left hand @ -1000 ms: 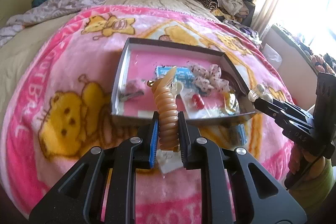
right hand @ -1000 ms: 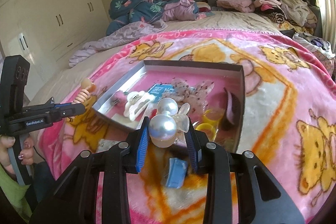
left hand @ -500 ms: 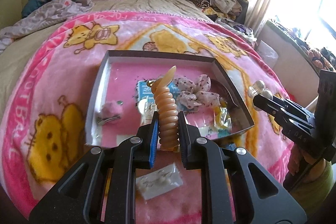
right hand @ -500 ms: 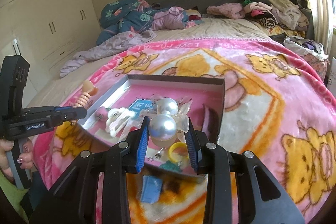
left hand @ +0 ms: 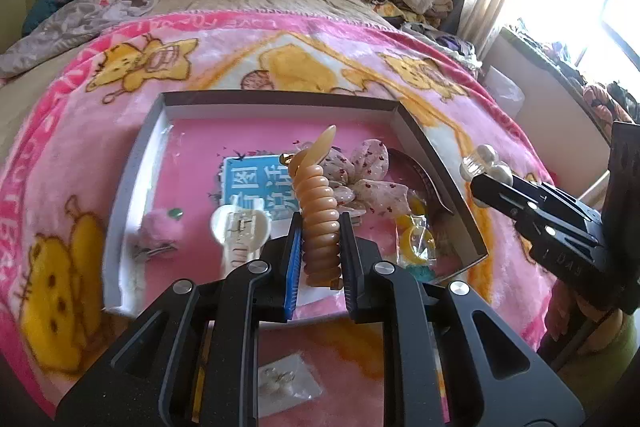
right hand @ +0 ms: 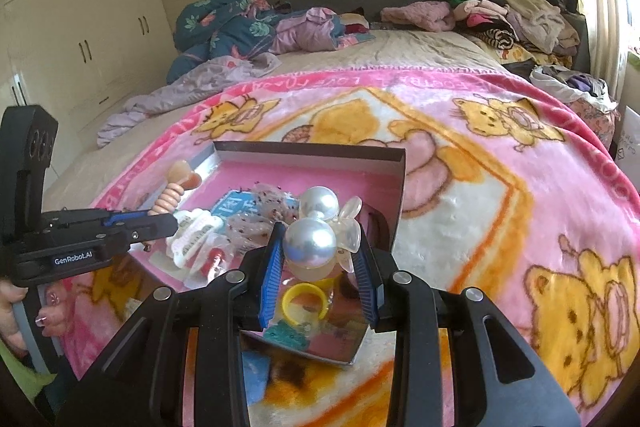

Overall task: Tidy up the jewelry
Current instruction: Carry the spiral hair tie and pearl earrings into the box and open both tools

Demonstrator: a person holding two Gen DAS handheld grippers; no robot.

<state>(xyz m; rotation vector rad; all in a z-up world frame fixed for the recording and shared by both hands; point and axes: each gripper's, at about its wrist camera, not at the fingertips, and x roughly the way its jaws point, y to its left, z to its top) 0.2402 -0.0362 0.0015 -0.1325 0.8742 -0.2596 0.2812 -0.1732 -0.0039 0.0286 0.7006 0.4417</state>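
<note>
A shallow grey box [left hand: 132,171] [right hand: 312,151] with a pink floor lies on the pink cartoon blanket. My left gripper [left hand: 318,247] is shut on a tan ribbed hair clip [left hand: 318,211] [right hand: 172,193], held over the box's near edge. My right gripper [right hand: 318,259] is shut on a pearl hair clip [right hand: 314,235] [left hand: 486,163], hovering above the box's near right corner. Inside the box lie a white claw clip [left hand: 240,231] [right hand: 192,233], a blue card [left hand: 256,183], a floral scrunchie [left hand: 368,179] [right hand: 256,215], a pink pompom clip [left hand: 160,227] and a yellow ring [right hand: 302,301].
A clear packet of earrings [left hand: 288,383] lies on the blanket in front of the box, and a blue item [right hand: 254,375] beside it. Piled clothes [right hand: 504,15] and bedding [right hand: 240,27] fill the far bed. A person's hand [right hand: 16,311] holds the left gripper's handle.
Both grippers have moved forward toward the box, so it looms larger; the left clip now hangs over the box's front part. Both grips are unchanged.
</note>
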